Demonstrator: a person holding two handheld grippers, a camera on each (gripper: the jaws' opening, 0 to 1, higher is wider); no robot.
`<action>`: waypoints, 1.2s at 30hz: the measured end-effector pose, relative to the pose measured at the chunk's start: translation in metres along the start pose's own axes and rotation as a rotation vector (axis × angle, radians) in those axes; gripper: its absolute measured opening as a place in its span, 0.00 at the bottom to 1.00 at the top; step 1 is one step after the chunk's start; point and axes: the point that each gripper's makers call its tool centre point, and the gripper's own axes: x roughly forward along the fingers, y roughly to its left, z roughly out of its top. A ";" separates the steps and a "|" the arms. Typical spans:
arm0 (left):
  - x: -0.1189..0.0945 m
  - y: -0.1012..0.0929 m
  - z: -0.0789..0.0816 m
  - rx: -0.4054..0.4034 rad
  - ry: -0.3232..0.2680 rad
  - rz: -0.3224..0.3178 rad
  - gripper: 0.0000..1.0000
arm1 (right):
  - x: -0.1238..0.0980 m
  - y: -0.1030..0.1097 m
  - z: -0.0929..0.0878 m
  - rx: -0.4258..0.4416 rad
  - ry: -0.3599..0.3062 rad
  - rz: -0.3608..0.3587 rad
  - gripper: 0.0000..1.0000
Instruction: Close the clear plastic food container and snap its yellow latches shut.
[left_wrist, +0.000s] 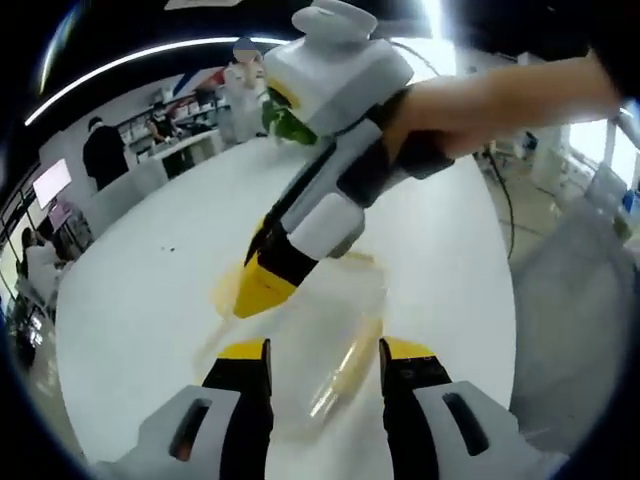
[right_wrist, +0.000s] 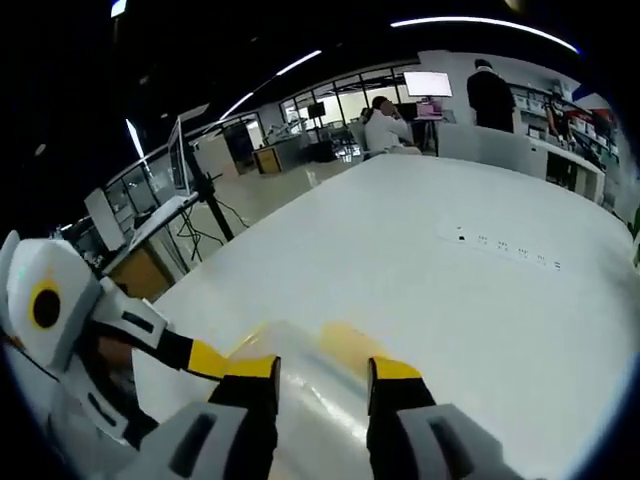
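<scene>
Container (left_wrist: 320, 350) lies on white table (left_wrist: 130, 300) near its close edge, between left gripper (left_wrist: 325, 360) jaws, released. Right gripper (left_wrist: 265, 285) tip, clench unclear, presses yellow latch (left_wrist: 235, 290). Judged: latching underway; next needs firm downward snap, remaining latch after.

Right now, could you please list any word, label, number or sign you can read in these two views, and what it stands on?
None can be read.
White table: a row of small dark marks, too small to read.
Wall screens in the background: bright and blurred, no text legible.
Clear container, its yellow latches and both tools: no lettering visible.
</scene>
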 end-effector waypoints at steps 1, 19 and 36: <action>0.000 0.000 0.000 0.002 0.001 -0.001 0.41 | 0.001 0.000 0.000 -0.005 0.005 0.007 0.33; 0.007 0.001 -0.010 0.051 0.035 -0.005 0.40 | 0.020 0.004 -0.008 -0.149 0.145 0.137 0.39; 0.015 0.000 -0.015 0.249 0.029 0.014 0.42 | 0.027 0.000 -0.014 -0.178 0.233 0.247 0.36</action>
